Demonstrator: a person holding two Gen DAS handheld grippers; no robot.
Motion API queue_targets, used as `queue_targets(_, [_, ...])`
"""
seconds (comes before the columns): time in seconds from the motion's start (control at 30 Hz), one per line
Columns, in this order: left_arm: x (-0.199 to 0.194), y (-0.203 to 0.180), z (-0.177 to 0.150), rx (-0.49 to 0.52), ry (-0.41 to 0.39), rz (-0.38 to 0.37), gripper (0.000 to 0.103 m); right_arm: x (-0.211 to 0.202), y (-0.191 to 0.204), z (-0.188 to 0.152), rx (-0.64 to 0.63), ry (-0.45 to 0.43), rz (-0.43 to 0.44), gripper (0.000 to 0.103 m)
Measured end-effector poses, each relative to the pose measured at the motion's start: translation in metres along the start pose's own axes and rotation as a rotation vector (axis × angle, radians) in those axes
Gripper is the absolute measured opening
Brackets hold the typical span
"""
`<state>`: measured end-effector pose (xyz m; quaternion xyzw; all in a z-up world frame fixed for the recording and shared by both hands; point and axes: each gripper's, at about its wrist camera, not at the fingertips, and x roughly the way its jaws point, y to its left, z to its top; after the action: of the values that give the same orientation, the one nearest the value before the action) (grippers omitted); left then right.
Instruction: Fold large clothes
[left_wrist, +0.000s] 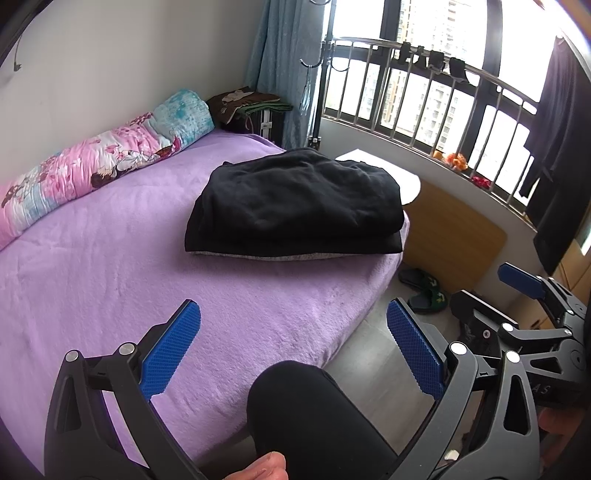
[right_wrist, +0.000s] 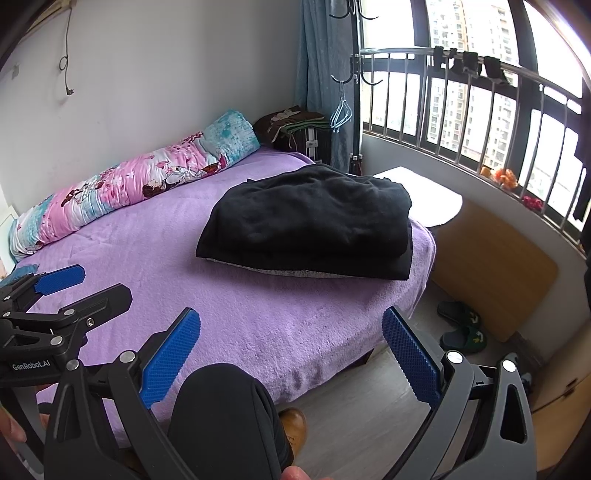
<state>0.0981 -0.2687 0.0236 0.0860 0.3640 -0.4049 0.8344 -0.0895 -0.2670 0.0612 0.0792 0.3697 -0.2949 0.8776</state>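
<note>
Left wrist view: left tongs (left_wrist: 293, 349) wide open, empty. Black garment (left_wrist: 291, 201) folded on bed (left_wrist: 110, 258), far right corner. Right wrist view: right tongs (right_wrist: 291, 354) wide open, empty. Looks soft, bulky, prob. heavyish; grab edges/corners.

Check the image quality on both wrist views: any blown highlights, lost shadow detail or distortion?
Left wrist: window overexposed, railing bowed by the fisheye, black garment keeps only faint fold detail. Right wrist: same blown window, white patch beside the bed glares, dark corner vignetting; purple blanket sharp and evenly lit.
</note>
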Motion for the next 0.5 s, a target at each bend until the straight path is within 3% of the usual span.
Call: queue_targets(0.5, [-0.0004,0.0006,0.0005,0.003,-0.002,0.001,0.097,-0.0004,0.0003,-0.0006,0.003,0.003,-0.001,0.097])
